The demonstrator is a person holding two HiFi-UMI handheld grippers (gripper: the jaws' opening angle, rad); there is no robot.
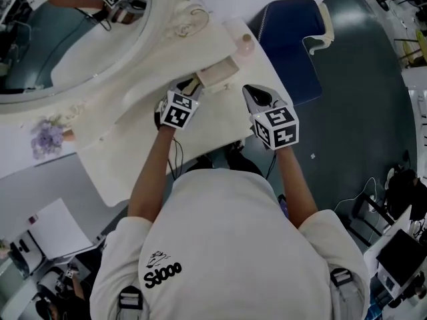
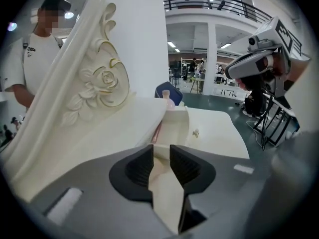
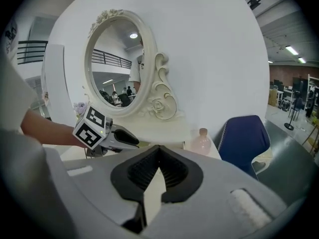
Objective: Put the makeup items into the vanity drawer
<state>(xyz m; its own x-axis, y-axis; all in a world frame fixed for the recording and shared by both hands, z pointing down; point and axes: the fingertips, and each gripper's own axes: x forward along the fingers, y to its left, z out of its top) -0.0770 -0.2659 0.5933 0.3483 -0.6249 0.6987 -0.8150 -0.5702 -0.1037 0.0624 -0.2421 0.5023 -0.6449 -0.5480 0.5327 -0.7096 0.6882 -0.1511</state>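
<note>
The left hand-held gripper (image 2: 161, 153) has its jaws a little apart, with only bare worktop (image 1: 220, 122) showing between them; it points at the open drawer (image 2: 175, 125), just short of it; the right hand-held gripper (image 3: 159, 151) is closed on nothing (pads meeting at the tips) and hovers alongside; a pink bottle (image 1: 247, 43) stands on the worktop beyond the drawer, near a blue chair (image 1: 293, 35); an oval mirror (image 1: 67, 32) backs the vanity; the floor (image 1: 360, 112) is dark.
</note>
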